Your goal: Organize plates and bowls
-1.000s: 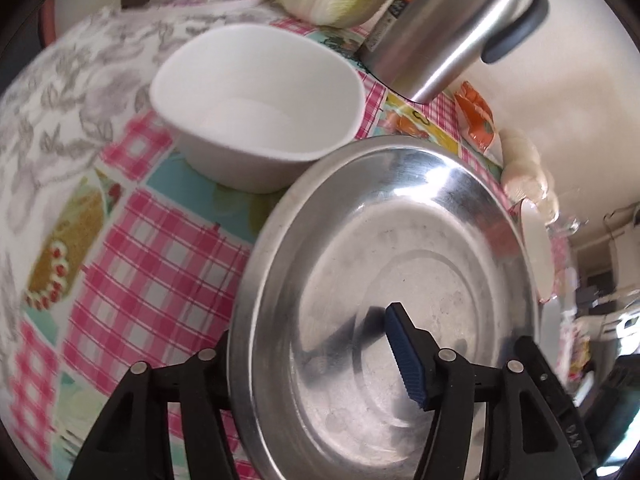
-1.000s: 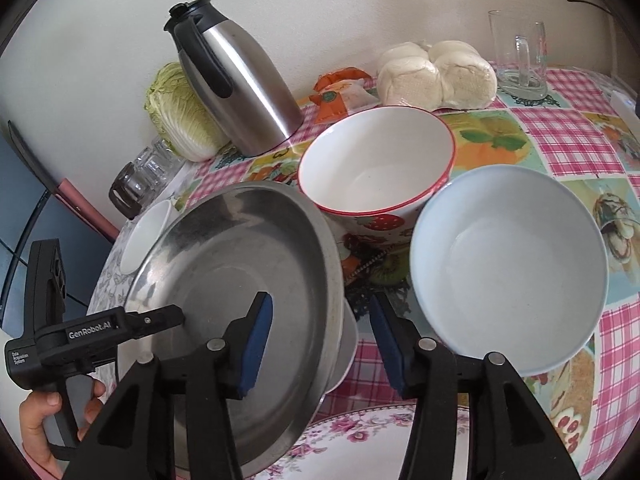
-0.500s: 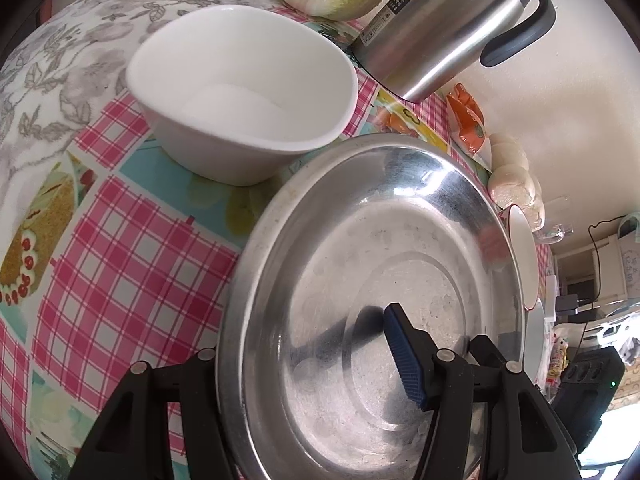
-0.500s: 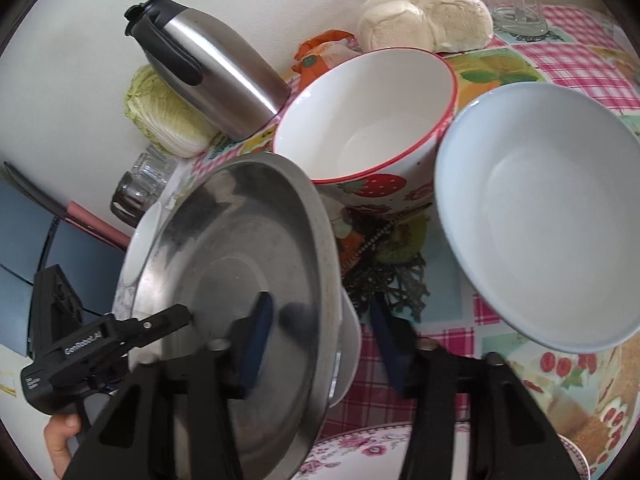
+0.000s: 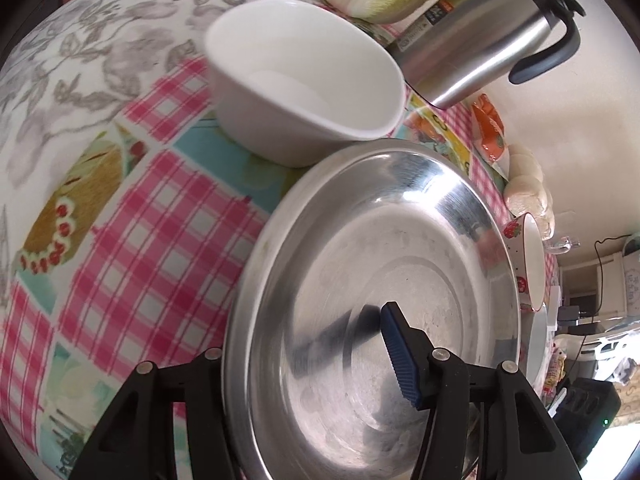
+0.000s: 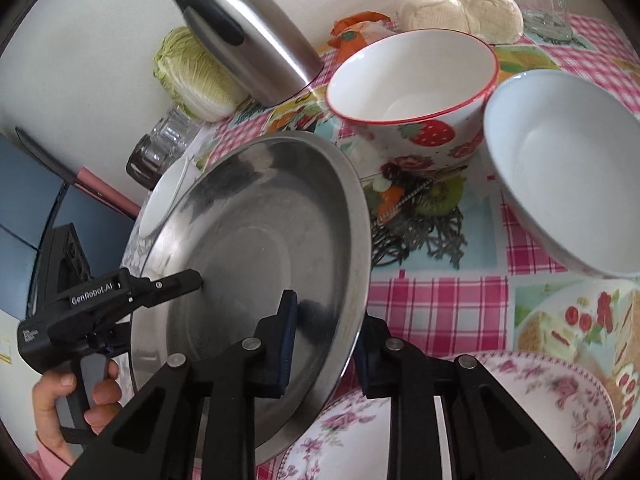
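Observation:
A steel plate (image 5: 360,260) (image 6: 248,240) hangs tilted above the checked tablecloth. My left gripper (image 5: 304,356) (image 6: 192,280) is shut on its left rim, one finger under it and the blue pad inside, jaws still closing. My right gripper (image 6: 326,332) straddles the near right rim, one pad inside the dish and the other finger behind the edge. Its jaws are closing and a gap still shows. A white bowl (image 5: 304,80) stands just beyond the plate. A strawberry bowl (image 6: 412,80) and a pale bowl (image 6: 560,168) stand to the right.
A floral plate (image 6: 520,420) lies under my right gripper. A steel thermos (image 6: 248,36), a cabbage (image 6: 192,72), a glass jar (image 6: 160,148), buns (image 6: 460,8) and a glass mug (image 6: 544,0) line the wall. A person's hand (image 6: 80,400) holds the left gripper.
The right jaws have narrowed around the steel plate's rim. The plate stayed fixed in the left gripper while the table shifted beneath it, and it now stands steeper in the right wrist view.

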The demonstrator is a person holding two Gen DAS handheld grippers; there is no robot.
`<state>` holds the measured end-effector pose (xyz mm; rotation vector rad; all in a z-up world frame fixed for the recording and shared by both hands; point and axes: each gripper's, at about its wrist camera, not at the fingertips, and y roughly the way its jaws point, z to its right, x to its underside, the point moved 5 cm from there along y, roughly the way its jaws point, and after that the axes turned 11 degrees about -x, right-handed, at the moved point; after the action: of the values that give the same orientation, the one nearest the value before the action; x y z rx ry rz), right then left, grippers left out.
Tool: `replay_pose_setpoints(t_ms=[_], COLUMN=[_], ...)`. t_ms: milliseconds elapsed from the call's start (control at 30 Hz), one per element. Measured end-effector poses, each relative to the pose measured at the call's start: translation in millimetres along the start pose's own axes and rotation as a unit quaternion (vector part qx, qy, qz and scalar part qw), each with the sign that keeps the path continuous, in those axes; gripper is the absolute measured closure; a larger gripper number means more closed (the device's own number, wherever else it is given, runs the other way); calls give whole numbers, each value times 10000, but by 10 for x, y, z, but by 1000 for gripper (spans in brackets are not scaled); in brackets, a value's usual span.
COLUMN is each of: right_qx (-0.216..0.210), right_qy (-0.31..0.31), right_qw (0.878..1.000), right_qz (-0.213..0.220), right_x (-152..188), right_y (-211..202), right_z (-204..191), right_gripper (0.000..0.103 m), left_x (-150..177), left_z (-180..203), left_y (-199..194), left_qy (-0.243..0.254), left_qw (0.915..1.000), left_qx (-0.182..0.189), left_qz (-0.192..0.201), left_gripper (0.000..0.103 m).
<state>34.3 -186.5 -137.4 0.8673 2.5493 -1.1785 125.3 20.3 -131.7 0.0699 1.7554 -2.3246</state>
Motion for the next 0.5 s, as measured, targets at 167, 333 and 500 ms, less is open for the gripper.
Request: replay_pose_setpoints(t_ms=[167,333,500], right_qx=[217,453,538], right_qy=[-202,-319,-303], right_qw=[9995,9984,9971], right_qz=[-81,86,441], right_x=[71,38,-46], right_y=[41,-57,-256], right_z=[-122,-119,-71], right_gripper=[76,76,76], left_x=[30,17,9], left_z=[-118,-278,-389], left_y=[-48,-207,-321], left_qy=[-73,-118,-292], left_qw=[10000,9989,9983], left_qx=[-48,-433,-427], left_qz=[-21,149,266], left_gripper=[43,43,60])
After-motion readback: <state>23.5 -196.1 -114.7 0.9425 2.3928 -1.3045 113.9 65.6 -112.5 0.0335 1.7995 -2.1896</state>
